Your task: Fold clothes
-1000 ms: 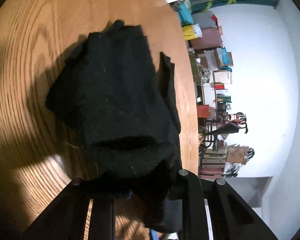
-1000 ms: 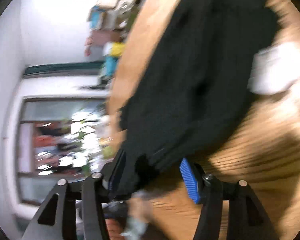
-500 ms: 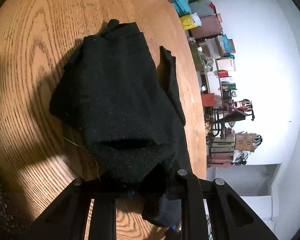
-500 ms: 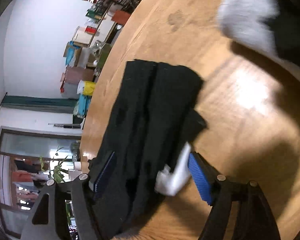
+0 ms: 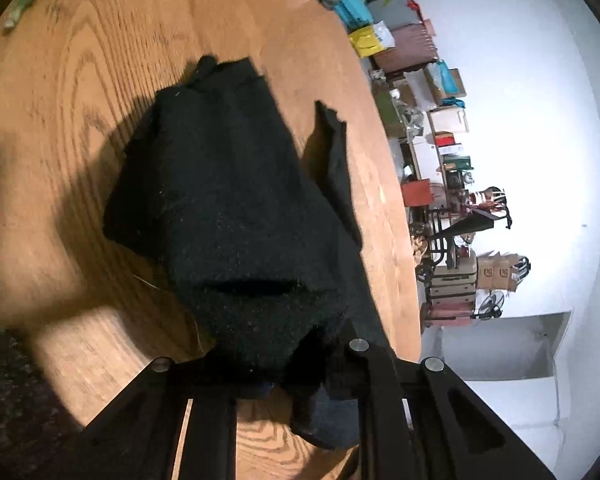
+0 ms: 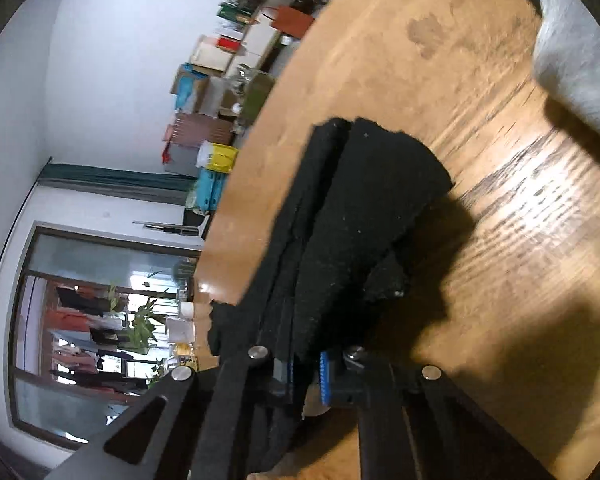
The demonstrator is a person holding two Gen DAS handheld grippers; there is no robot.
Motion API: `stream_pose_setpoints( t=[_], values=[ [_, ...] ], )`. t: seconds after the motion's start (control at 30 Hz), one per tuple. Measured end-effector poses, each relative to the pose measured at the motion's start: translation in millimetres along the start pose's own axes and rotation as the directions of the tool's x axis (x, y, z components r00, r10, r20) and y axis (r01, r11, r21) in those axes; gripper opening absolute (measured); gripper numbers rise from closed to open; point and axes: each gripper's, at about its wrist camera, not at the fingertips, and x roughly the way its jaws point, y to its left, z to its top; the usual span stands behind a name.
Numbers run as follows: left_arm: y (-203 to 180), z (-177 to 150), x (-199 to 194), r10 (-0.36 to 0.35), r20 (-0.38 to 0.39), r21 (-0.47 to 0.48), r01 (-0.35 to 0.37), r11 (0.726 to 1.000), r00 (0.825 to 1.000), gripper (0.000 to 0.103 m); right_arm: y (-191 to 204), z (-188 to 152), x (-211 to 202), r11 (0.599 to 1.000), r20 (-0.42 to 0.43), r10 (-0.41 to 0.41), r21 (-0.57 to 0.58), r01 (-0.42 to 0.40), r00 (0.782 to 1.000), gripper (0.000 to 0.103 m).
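A black garment [image 5: 228,208] lies bunched and partly folded on the round wooden table [image 5: 80,60]. My left gripper [image 5: 276,376] is shut on its near edge, and the cloth hides the fingertips. In the right wrist view the same black garment [image 6: 351,224] stretches away from my right gripper [image 6: 305,372], which is shut on a fold of it between the blue pads [image 6: 324,378]. The cloth is lifted a little off the table near the right gripper.
A white and grey cloth [image 6: 571,60] lies at the far right of the table. The table edge [image 5: 395,240] runs close by the garment. Beyond it are boxes and shelves [image 5: 439,128] against a white wall, and a window with plants [image 6: 112,320].
My right gripper has closed on the black garment; it was open around it before. The garment now rises towards the right gripper. The left gripper keeps its hold, nearly still.
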Motion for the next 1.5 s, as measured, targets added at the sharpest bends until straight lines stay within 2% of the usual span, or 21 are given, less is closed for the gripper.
stream_pose_setpoints(
  t=[0.1,0.17,0.2,0.23,0.3,0.33,0.5,0.63,0.67,0.7,0.73,0.77,0.8,0.87,0.97,1.0,1.1,1.3,1.43,1.5],
  values=[
    [7.9,-1.6,-12.6,0.022,-0.016,0.020,-0.021,1.000,1.000,0.017,4.4,-17.7,-13.9,0.999,-0.005,-0.027,-0.017,0.027,1.000,0.011],
    [15.2,-3.3,-18.3,0.040,-0.022,0.025,-0.040,0.999,0.999,0.017,-0.6,-29.9,-16.8,0.996,-0.017,-0.085,-0.003,0.085,0.996,0.027],
    [19.8,-4.7,-19.8,0.056,-0.026,0.021,-0.055,0.998,0.998,0.017,-4.5,-35.2,-19.3,0.994,-0.018,-0.110,0.015,0.110,0.994,0.049],
    [24.0,-5.8,-20.3,0.058,-0.034,0.015,-0.057,0.998,0.998,0.017,-7.1,-38.5,-22.5,0.992,-0.012,-0.117,0.039,0.118,0.993,0.058],
    [32.4,-8.1,-21.4,0.062,-0.050,0.004,-0.061,0.998,0.997,0.017,-3.7,-41.5,-22.1,0.989,-0.003,-0.134,0.068,0.134,0.991,0.065],
    [33.8,-8.6,-22.0,0.053,-0.049,-0.002,-0.054,0.999,0.997,0.017,4.7,-40.7,-17.4,0.983,0.001,-0.177,0.053,0.177,0.984,0.069],
    [33.5,-9.8,-23.7,0.034,-0.044,0.006,-0.033,0.999,0.998,0.017,32.0,-34.3,11.3,0.932,-0.024,-0.363,-0.020,0.362,0.932,0.074],
    [28.7,-8.9,-23.4,0.031,-0.055,0.040,-0.029,0.999,0.998,0.017,35.8,-27.0,30.2,0.897,-0.049,-0.442,-0.017,0.442,0.896,0.076],
    [28.4,-8.4,-23.2,0.031,-0.057,0.044,-0.028,0.999,0.998,0.017,40.4,-26.8,33.3,0.886,-0.043,-0.463,-0.049,0.461,0.885,0.076],
    [27.8,-7.8,-22.9,0.031,-0.059,0.050,-0.028,0.998,0.998,0.017,42.8,-26.8,35.3,0.878,-0.039,-0.476,-0.079,0.472,0.879,0.068],
    [27.3,-7.7,-22.6,0.029,-0.059,0.057,-0.026,0.998,0.998,0.017,41.3,-27.4,35.5,0.876,-0.041,-0.476,-0.108,0.470,0.878,0.047],
    [27.3,-7.4,-22.8,0.028,-0.057,0.059,-0.025,0.998,0.998,0.017,38.7,-28.0,34.0,0.883,-0.043,-0.462,-0.120,0.454,0.886,0.038],
    [27.0,-6.8,-23.4,0.028,-0.055,0.063,-0.024,0.998,0.998,0.017,34.2,-28.6,29.7,0.905,-0.042,-0.419,-0.099,0.414,0.907,0.029],
    [27.3,-7.1,-24.4,0.039,-0.061,0.063,-0.036,0.997,0.997,0.017,27.6,-30.7,18.9,0.937,-0.031,-0.345,-0.069,0.342,0.938,0.023],
    [21.9,-8.5,-30.5,0.112,-0.069,0.108,-0.104,0.989,0.991,0.017,35.4,-41.9,-13.4,0.941,0.033,-0.317,-0.114,0.319,0.948,0.013],
    [18.7,-9.8,-34.5,0.138,-0.068,0.134,-0.128,0.983,0.988,0.017,40.4,-48.5,-26.1,0.944,0.041,-0.300,-0.132,0.303,0.953,0.013],
    [14.6,-14.1,-56.4,0.120,-0.087,0.178,-0.103,0.978,0.989,0.017,54.7,-67.8,-64.0,0.954,0.048,-0.242,-0.168,0.247,0.969,0.013],
    [8.2,-16.4,-132.8,-0.026,-0.095,0.197,0.044,0.979,0.995,0.017,88.4,-120.1,-159.0,0.958,0.061,-0.111,-0.260,0.123,0.992,0.013],
    [-23.5,-16.3,-183.9,-0.127,-0.060,0.286,0.139,0.948,0.990,0.017,121.9,-139.0,-202.3,0.950,0.066,0.013,-0.312,0.008,0.998,0.013],
    [-40.5,-8.8,-177.5,-0.118,-0.062,0.315,0.132,0.940,0.991,0.017,129.6,-135.1,-203.2,0.946,0.061,0.029,-0.324,-0.008,0.998,0.013]
  ],
)
